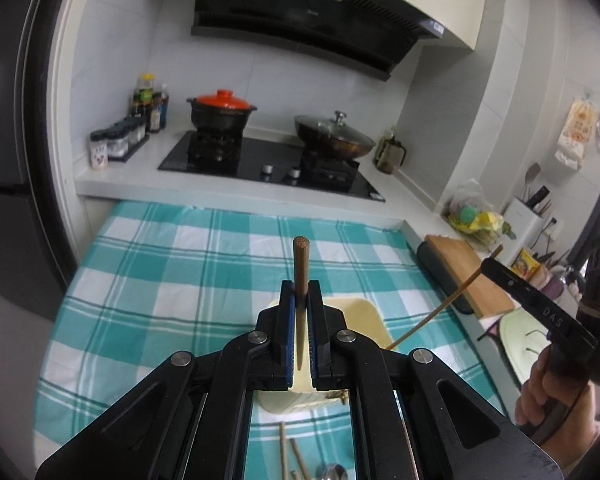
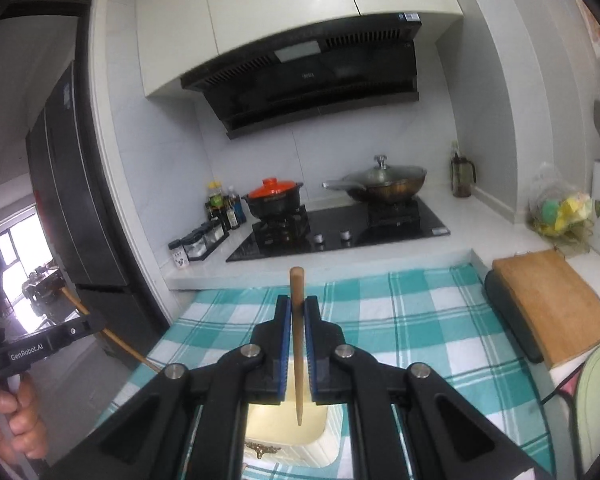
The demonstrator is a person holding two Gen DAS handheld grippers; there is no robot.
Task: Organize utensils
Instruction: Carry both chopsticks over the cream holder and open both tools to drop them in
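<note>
Utensils observed over the teal-and-white checked cloth desk (image 1: pixel 160 264): cream rectangular holder box (image 2: pixel 284 432) below both tools, left tool (image 1: pixel 301 294) clamped on a dark brown wooden chopstick (image 1: pixel 300 264), right tool (image 2: pixel 296 312) clamped on a lighter wooden chopstick (image 2: pixel 297 292), both held upright.

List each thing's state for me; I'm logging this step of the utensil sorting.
left gripper: shut on a dark chopstick
right gripper: shut on a light chopstick
cream holder: open-topped, beneath both grippers
loose chopsticks: lying on checked cloth
clay pot: lidded
wok: lidded
</note>
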